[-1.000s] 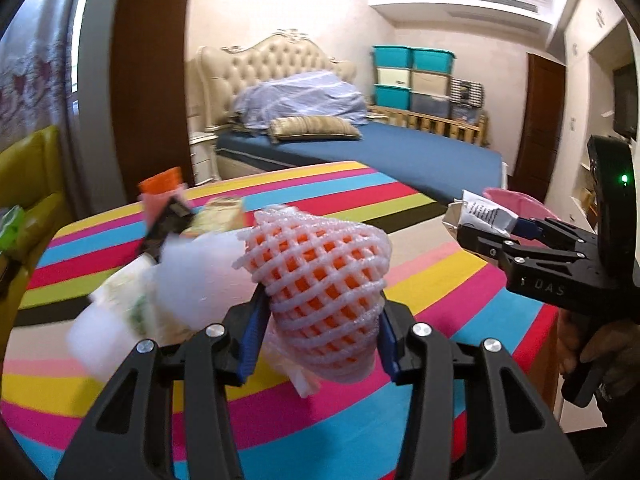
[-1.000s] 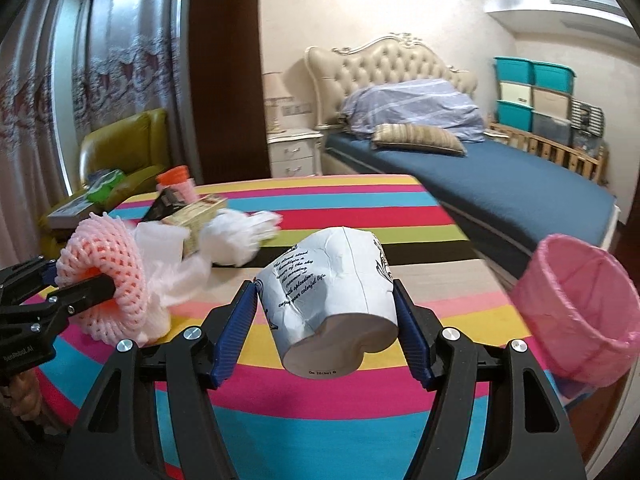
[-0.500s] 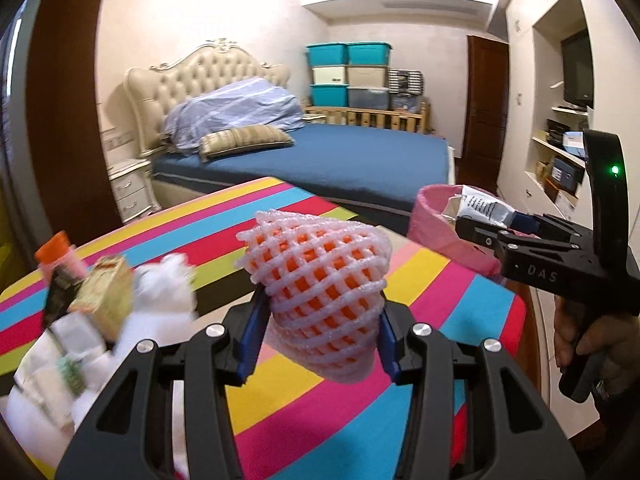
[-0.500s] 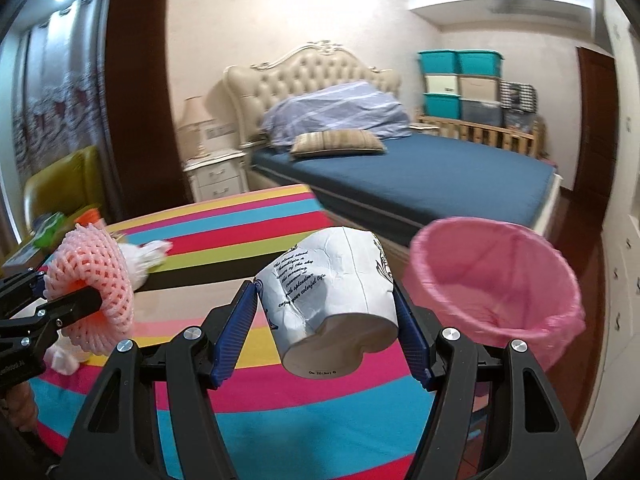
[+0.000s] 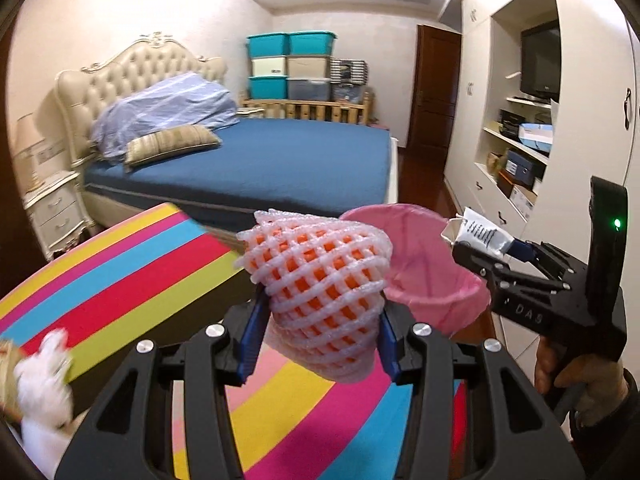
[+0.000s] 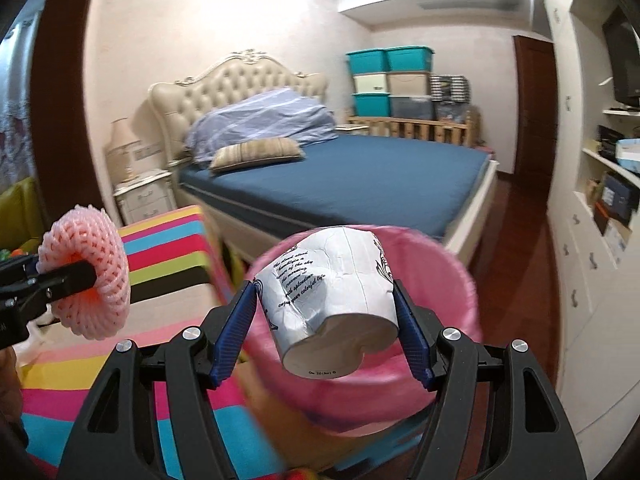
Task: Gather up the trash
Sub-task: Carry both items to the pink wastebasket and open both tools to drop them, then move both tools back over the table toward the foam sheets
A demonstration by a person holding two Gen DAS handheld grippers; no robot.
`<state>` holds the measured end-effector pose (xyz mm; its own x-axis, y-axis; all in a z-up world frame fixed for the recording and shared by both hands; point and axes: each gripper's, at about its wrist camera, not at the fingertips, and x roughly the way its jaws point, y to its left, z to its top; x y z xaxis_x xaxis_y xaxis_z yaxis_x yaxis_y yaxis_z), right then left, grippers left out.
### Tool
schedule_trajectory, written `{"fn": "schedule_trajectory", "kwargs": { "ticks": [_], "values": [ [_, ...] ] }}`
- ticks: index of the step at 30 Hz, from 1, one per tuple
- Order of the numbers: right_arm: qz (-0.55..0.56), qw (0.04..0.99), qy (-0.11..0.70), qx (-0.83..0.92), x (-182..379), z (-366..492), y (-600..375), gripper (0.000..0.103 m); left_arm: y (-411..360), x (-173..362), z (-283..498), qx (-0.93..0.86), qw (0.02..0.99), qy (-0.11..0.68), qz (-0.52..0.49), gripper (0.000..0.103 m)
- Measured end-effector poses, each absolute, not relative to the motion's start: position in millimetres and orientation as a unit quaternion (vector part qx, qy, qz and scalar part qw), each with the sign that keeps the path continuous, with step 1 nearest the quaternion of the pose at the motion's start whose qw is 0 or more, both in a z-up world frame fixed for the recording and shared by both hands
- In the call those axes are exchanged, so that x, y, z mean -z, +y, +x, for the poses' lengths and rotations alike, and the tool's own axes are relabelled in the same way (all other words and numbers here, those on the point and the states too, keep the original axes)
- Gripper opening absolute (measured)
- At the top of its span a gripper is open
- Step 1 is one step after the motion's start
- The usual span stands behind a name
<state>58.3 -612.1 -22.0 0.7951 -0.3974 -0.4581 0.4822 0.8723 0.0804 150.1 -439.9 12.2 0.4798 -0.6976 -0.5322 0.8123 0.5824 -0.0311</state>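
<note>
My left gripper (image 5: 318, 332) is shut on a pink foam fruit net (image 5: 320, 276) and holds it in the air above the table's right end. The net and that gripper also show at the left of the right wrist view (image 6: 90, 276). My right gripper (image 6: 326, 316) is shut on a crushed white paper cup (image 6: 332, 292) with black print, held just over the pink-lined trash bin (image 6: 460, 308). In the left wrist view the bin (image 5: 432, 264) stands past the table edge, with the right gripper (image 5: 476, 248) and the cup (image 5: 478, 234) at its right rim.
The table with a striped multicoloured cloth (image 5: 120, 276) lies below and to the left. White tissue trash (image 5: 40, 380) lies at its left. A blue bed (image 5: 256, 168) stands behind. White cupboards and shelves (image 5: 520, 140) line the right wall.
Both grippers swung right, away from the trash pile toward the pink bin. The cup is now over the bin's opening. Both grips are unchanged.
</note>
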Motion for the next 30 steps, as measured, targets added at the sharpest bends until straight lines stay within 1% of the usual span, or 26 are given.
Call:
{"fn": "schedule_trajectory", "kwargs": {
  "ticks": [7, 11, 12, 13, 14, 15, 17, 19, 22, 30],
  "values": [
    [0.103, 0.935, 0.227, 0.253, 36.3, 65.8, -661.7, 0.065, -535.6, -13.4, 168.0, 0.473, 0.832, 0.269, 0.112, 0.048],
    [0.101, 0.936, 0.228, 0.248, 41.6, 64.5, -676.4, 0.067, -584.4, -9.0, 179.3, 0.486, 0.819, 0.291, 0.099, 0.053],
    [0.097, 0.935, 0.235, 0.246, 44.9, 67.3, -678.6, 0.069, -597.2, -6.5, 183.5, 0.494, 0.811, 0.3, 0.094, 0.061],
    [0.094, 0.934, 0.242, 0.245, 48.4, 66.4, -677.7, 0.081, -607.0, -4.6, 184.9, 0.497, 0.806, 0.307, 0.093, 0.073],
    [0.094, 0.934, 0.243, 0.246, 51.2, 66.6, -677.5, 0.083, -612.7, -3.2, 185.5, 0.495, 0.806, 0.311, 0.092, 0.077],
    [0.096, 0.933, 0.245, 0.245, 53.9, 68.0, -678.6, 0.083, -615.4, -3.1, 186.0, 0.485, 0.813, 0.31, 0.089, 0.081],
    [0.103, 0.931, 0.248, 0.248, 56.1, 64.0, -677.9, 0.083, -607.0, -5.7, 185.4, 0.477, 0.822, 0.3, 0.082, 0.083],
    [0.108, 0.932, 0.242, 0.249, 54.5, 55.6, -675.0, 0.083, -594.3, -9.6, 183.0, 0.46, 0.836, 0.287, 0.085, 0.091],
    [0.115, 0.933, 0.237, 0.247, 50.1, 42.4, -662.8, 0.083, -549.5, -16.3, 176.0, 0.432, 0.858, 0.264, 0.09, 0.098],
    [0.119, 0.943, 0.238, 0.199, 40.9, 38.3, -602.2, 0.084, -435.2, -11.9, 152.2, 0.39, 0.874, 0.277, 0.085, 0.098]
  ]
}}
